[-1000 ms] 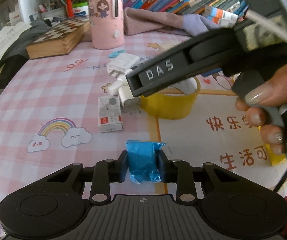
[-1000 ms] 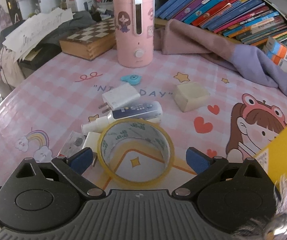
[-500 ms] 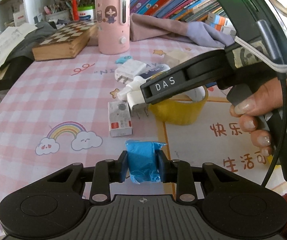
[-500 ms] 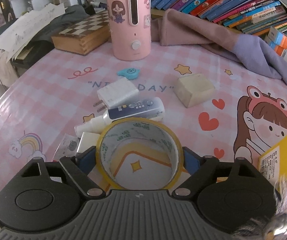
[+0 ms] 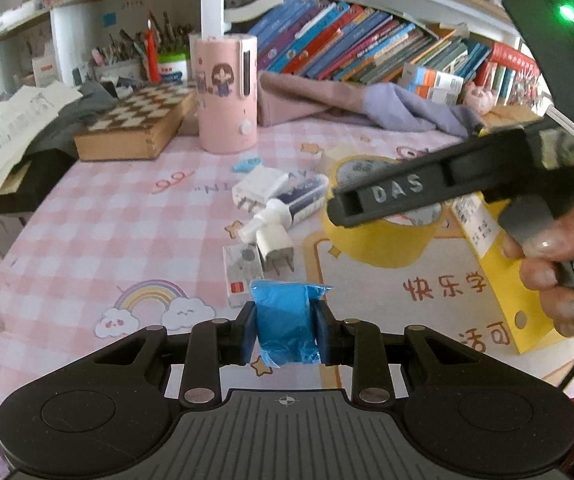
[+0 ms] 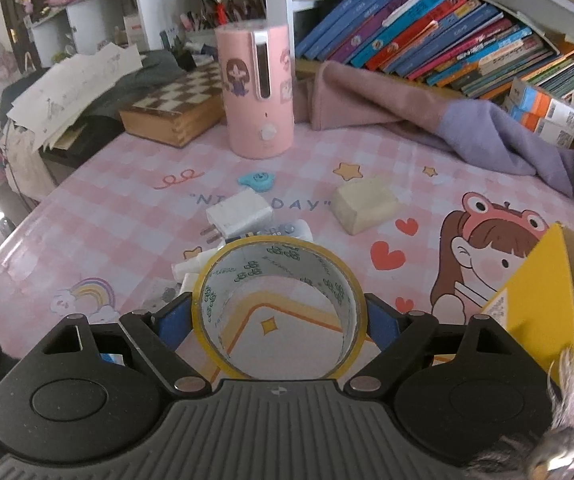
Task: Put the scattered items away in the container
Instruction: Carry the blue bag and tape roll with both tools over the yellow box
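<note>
The surface (image 6: 119, 208) wears a pink checked cloth printed with rainbows, stars, hearts and a cartoon girl. Behind it, shelves hold a long row of leaning colourful books (image 6: 439, 36). A mauve and lilac garment (image 6: 427, 120) lies crumpled along the back edge, beside a wooden chessboard box (image 6: 175, 108) and a tall pink cylinder with a cartoon sticker (image 6: 257, 92).

The yellow cardboard container (image 6: 539, 304) stands open at the right edge of the right view, near the right hand-held gripper.

The right hand-held gripper (image 6: 278, 316) is spread wide, its blue pads pressed against both sides of a broad roll of yellow tape (image 6: 279, 308), lifted off the cloth. The left hand-held gripper (image 5: 286, 330) is narrowed tightly onto a small crinkled blue packet (image 5: 285, 320), also clear of the surface.

Still lying on the cloth: a cream rectangular block (image 6: 367, 208), a white plug adapter (image 6: 239, 214), a white and navy tube (image 5: 287, 206), a second white plug (image 5: 275, 246), a small white carton (image 5: 239, 274) and a little blue heart-shaped piece (image 6: 257, 180). In the left view, the right hand-held gripper's black body crosses in front of the tape roll and container.
</note>
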{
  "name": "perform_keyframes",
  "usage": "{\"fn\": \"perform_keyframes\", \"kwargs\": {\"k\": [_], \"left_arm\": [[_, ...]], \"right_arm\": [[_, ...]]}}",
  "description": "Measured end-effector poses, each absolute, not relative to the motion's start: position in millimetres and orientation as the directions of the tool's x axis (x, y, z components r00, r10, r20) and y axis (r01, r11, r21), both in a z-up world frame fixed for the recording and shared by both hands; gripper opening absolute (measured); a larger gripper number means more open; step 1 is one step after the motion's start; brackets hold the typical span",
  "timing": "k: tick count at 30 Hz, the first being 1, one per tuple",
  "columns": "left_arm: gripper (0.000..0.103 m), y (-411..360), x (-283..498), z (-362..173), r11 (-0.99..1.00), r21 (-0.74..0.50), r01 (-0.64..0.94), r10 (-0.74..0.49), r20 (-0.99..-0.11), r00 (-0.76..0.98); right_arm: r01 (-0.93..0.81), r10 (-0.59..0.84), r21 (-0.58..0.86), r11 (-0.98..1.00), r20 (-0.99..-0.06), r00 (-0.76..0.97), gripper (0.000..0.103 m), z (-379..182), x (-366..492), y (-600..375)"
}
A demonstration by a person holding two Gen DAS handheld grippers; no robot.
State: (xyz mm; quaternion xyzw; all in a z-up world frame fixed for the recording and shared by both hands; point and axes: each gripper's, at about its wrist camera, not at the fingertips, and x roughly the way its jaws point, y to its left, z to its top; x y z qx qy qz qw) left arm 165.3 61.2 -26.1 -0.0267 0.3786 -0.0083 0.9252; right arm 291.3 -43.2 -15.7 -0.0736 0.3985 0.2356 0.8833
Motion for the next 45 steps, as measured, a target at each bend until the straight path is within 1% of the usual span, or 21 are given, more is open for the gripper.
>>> {"fn": "perform_keyframes", "kwargs": {"k": [11, 18, 33, 45], "left_arm": [[0.028, 64, 135, 7, 0.999, -0.031, 0.016, -0.032, -0.627, 0.778], [0.028, 68, 108, 19, 0.999, -0.015, 0.029, -0.033, -0.589, 0.807], [0.028, 70, 50, 19, 0.997, -0.021, 0.069, -0.069, -0.584, 0.809], [0.028, 54, -3, 8, 0.99, -0.029, 0.136, -0.124, -0.623, 0.773]], "right_arm": [[-0.464, 0.369, 0.044, 0.885, -0.673, 0.641, 0.087, 15, 245, -63], [-0.473, 0.381, 0.038, 0.88, -0.65, 0.658, 0.087, 24, 211, -63], [-0.432, 0.363, 0.058, 0.9, -0.647, 0.67, 0.087, 25, 145, -63], [-0.366, 0.324, 0.079, 0.927, -0.657, 0.68, 0.087, 9, 72, -87]]}}
